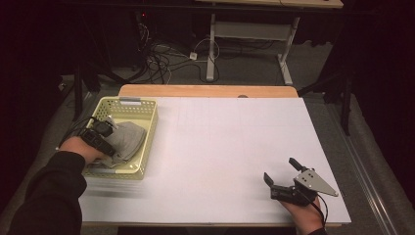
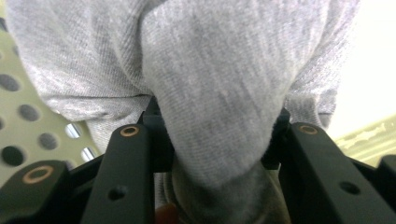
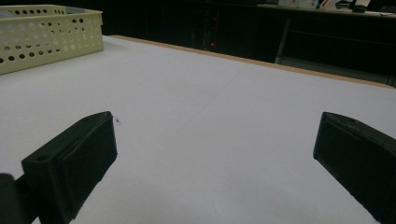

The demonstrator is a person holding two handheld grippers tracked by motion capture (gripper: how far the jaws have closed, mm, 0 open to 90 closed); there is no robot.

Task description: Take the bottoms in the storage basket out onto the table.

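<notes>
**Grey cloth pinched in the basket**

The grey cloth (image 1: 128, 139) lies bunched inside the pale yellow perforated basket (image 1: 147, 142), which sits at the left edge of the white table (image 1: 220, 147). In the left gripper view a thick fold of the cloth (image 2: 219, 102) bulges up between the 2 black jaws, which press on it from both sides; the basket's holed wall (image 2: 28, 116) shows behind it at the left.

The left gripper (image 1: 105, 139) reaches into the basket from its near left side, the hand (image 1: 78, 147) just outside the rim and a dark sleeve (image 1: 49, 196) trailing toward the bottom corner. It pinches the cloth.

The right gripper (image 1: 281, 176) rests low over the table's near right part, well apart from the basket, with its grey 3-cornered plate (image 1: 315, 182) on top. Its jaws stand spread wide with nothing between them; in the right gripper view they frame bare table (image 3: 210, 140), and the basket (image 3: 46, 37) sits far off at the upper left.

Beyond the table's wooden far edge (image 1: 205, 91), cables (image 1: 166, 61) lie on the floor beside a desk frame (image 1: 254, 34).
</notes>
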